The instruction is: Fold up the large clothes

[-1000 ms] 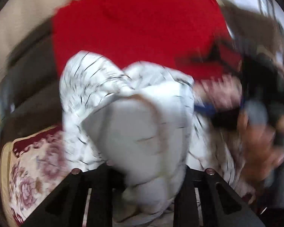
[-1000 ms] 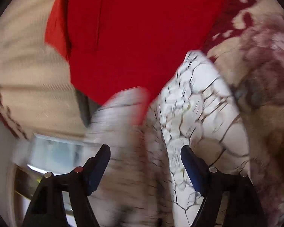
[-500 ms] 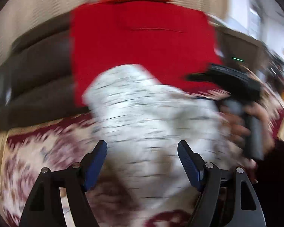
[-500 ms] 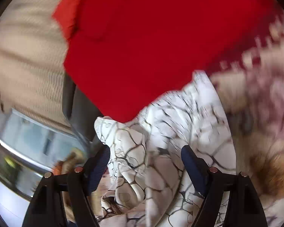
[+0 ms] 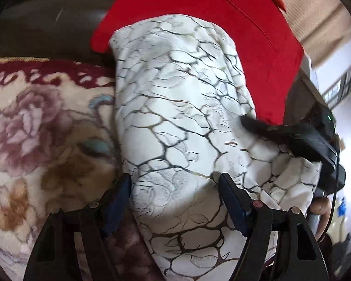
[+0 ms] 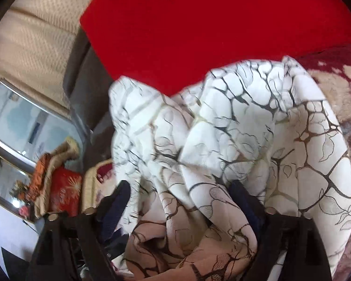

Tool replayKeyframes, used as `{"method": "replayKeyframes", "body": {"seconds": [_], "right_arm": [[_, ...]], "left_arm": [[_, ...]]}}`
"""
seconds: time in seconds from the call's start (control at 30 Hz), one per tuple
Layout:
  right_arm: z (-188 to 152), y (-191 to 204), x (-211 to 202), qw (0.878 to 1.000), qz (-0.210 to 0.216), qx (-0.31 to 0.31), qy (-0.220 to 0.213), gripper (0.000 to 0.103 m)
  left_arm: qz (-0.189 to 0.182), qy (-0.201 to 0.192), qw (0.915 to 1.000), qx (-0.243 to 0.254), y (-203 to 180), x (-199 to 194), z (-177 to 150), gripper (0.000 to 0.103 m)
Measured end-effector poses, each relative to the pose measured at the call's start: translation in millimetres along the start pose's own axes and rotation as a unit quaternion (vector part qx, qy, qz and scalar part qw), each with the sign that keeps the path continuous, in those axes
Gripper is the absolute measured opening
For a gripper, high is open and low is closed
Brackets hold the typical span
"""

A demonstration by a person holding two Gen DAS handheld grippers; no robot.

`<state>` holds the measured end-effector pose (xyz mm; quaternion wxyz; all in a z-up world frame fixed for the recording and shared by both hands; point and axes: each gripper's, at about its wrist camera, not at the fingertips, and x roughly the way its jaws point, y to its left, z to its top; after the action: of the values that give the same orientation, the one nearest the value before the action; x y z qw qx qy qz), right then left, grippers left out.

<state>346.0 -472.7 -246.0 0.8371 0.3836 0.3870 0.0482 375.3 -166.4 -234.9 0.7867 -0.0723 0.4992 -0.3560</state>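
Note:
A white garment (image 5: 175, 117) with a dark crackle print lies bunched in a long bundle on a floral blanket (image 5: 42, 140). Its near end bulges between the jaws of my left gripper (image 5: 175, 196), which stand wide and open. In the right wrist view the same garment (image 6: 234, 128) is crumpled into folds. My right gripper (image 6: 179, 201) straddles a fold and its jaws are closing, without a clear pinch. The right gripper's black body (image 5: 316, 145) rests on the garment's right side, held by a hand (image 5: 320, 207).
A red cloth (image 5: 199, 7) drapes over a dark sofa back (image 5: 46, 28) just behind the garment. A beige curtain (image 6: 35, 35) and a window (image 6: 23, 121) lie to the left in the right wrist view, with folded cloths (image 6: 58, 187) below.
My left gripper let go of the white garment and opened wide. Both views rolled and shifted sideways. The garment now lies as a long bundle, and the right jaws have narrowed slightly.

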Motion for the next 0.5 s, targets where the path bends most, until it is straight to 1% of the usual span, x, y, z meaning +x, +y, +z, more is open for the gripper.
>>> {"method": "replayKeyframes", "body": {"seconds": [0.03, 0.07, 0.1, 0.13, 0.2, 0.27, 0.33, 0.37, 0.4, 0.5], "right_arm": [[0.5, -3.8, 4.6, 1.0, -0.013, 0.005, 0.006, 0.049], [0.8, -9.2, 7.8, 1.0, -0.01, 0.016, 0.011, 0.038], [0.9, -16.5, 7.7, 0.999, 0.001, 0.032, 0.016, 0.033], [1.0, -19.8, 5.5, 0.999, 0.002, 0.038, 0.015, 0.028], [-1.4, -17.1, -3.2, 1.0, -0.014, 0.027, 0.0, 0.024], [-8.2, -13.9, -18.3, 0.999, -0.042, 0.012, -0.015, 0.021], [-13.5, -22.8, -32.5, 0.998, -0.05, 0.022, -0.022, 0.019], [-14.5, -31.5, -38.4, 0.998, -0.051, 0.036, -0.025, 0.019], [-15.3, -43.5, -45.0, 0.997, -0.046, 0.057, -0.027, 0.019], [-20.4, -72.7, -63.8, 0.995, -0.029, 0.092, -0.03, 0.017]], "left_arm": [[0.002, 0.0, 0.9999, 0.012, -5.1, 2.1, -0.7, 0.076], [0.003, -0.002, 0.9998, 0.021, -11.4, 3.1, -2.1, 0.076], [0.007, -0.003, 0.9996, 0.029, -16.7, 3.9, -3.3, 0.076], [0.012, -0.005, 0.9992, 0.037, -22.6, 4.9, -4.5, 0.076], [0.019, -0.01, 0.9985, 0.05, -34.7, 7.3, -6.1, 0.076], [0.038, -0.013, 0.9959, 0.082, -56.9, 11.8, -10.9, 0.076], [0.054, -0.013, 0.9914, 0.118, -79.8, 10.5, -17.1, 0.076], [0.061, -0.014, 0.9879, 0.142, -94.4, 11.7, -20.9, 0.077], [0.063, -0.013, 0.986, 0.154, -102.2, 14.4, -21.1, 0.077], [0.064, -0.009, 0.9786, 0.195, -135.6, 20.3, -29.2, 0.078]]}}
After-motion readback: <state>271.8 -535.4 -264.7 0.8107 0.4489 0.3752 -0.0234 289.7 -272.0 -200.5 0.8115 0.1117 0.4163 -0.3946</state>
